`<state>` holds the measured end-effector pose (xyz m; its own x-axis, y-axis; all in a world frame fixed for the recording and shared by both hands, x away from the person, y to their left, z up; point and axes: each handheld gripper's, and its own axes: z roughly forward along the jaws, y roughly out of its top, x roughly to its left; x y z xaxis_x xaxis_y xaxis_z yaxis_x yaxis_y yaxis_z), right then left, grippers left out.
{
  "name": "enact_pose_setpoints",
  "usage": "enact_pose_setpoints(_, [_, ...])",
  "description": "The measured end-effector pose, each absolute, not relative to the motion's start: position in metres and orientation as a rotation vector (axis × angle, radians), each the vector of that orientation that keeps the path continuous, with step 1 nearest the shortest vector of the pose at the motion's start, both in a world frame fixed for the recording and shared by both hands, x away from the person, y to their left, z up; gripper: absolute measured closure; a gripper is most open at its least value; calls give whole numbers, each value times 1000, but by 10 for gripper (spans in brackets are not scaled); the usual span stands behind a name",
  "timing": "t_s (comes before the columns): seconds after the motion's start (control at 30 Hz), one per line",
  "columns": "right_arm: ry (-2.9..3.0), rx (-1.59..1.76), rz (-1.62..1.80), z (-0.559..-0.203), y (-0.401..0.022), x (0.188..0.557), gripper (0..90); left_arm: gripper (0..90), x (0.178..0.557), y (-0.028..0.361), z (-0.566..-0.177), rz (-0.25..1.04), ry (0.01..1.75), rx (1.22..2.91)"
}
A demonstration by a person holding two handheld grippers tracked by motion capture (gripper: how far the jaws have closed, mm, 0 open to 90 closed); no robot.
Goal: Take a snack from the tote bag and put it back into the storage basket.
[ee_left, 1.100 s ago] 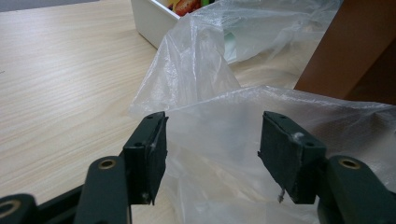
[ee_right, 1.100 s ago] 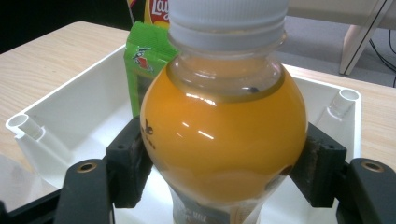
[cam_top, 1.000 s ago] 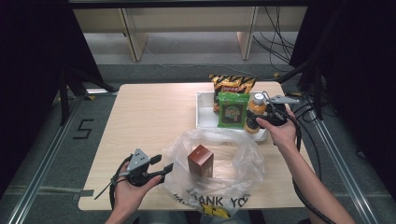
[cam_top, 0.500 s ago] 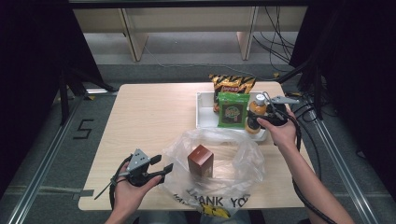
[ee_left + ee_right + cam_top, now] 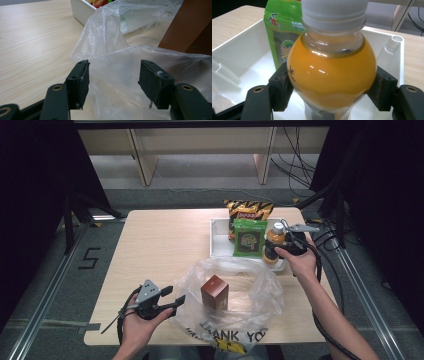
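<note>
An orange juice bottle (image 5: 273,239) (image 5: 332,70) with a white cap stands upright in the white tray (image 5: 218,240) (image 5: 237,57). My right gripper (image 5: 281,246) (image 5: 332,85) is shut on its round body, one pad pressed on each side. A clear plastic bag (image 5: 265,295) (image 5: 112,37) lies open near the table's front with a brown box (image 5: 215,292) (image 5: 185,27) standing inside it. My left gripper (image 5: 177,299) (image 5: 113,75) is open at the bag's left edge. The thin film lies just past its pads, which do not pinch it.
A green snack packet (image 5: 248,237) (image 5: 279,30) stands in the tray beside the bottle, and an orange chips bag (image 5: 247,210) leans behind it. The wooden table (image 5: 160,245) stretches bare to the left. Dark curtains and cables surround the table.
</note>
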<state>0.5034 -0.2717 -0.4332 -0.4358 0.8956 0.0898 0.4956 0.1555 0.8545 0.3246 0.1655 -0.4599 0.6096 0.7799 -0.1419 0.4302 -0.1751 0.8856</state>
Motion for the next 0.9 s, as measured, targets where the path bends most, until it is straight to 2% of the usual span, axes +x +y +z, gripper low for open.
enact_pose_setpoints(0.43, [2061, 1224, 1149, -438, -281, 507, 317, 409, 324, 165, -460, 424, 982, 1805])
enact_pose_setpoints(0.5, [2006, 1340, 1197, -438, -274, 505, 317, 409, 324, 165, -460, 424, 981, 1806])
enact_pose_setpoints(0.9, [2022, 1345, 1165, -444, -272, 506, 316, 409, 324, 165, -460, 424, 981, 1809])
